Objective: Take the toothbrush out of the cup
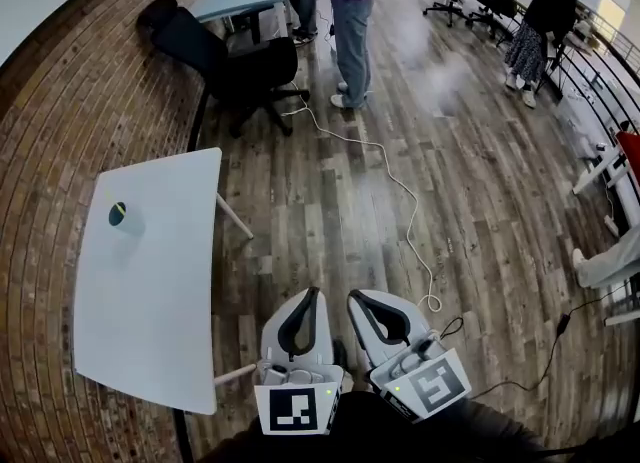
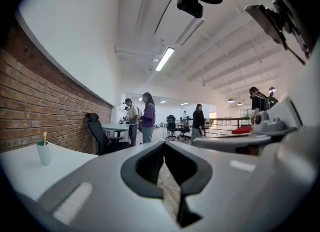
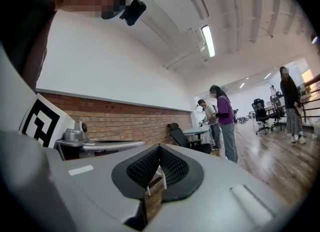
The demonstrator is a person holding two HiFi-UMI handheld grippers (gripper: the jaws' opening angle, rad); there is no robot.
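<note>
Both grippers are held side by side over the wooden floor (image 1: 330, 221), right of the white table (image 1: 150, 321). Left gripper (image 1: 313, 297): jaws closed tip to tip, nothing held. Right gripper (image 1: 356, 297): jaws fully closed, empty. The toothbrush (image 2: 44, 137) stands in the cup (image 1: 124, 216) on the table's far left area.

In the head view the cup (image 1: 122, 217) on the table (image 1: 150, 311) is a small pale shape with a dark top, and the toothbrush in it cannot be made out. The left gripper view shows the toothbrush (image 2: 44, 137) only as a thin pale stick above the rim, its head too small to tell. The person in purple (image 1: 352, 1) is cut off by the head view's top edge.
</note>
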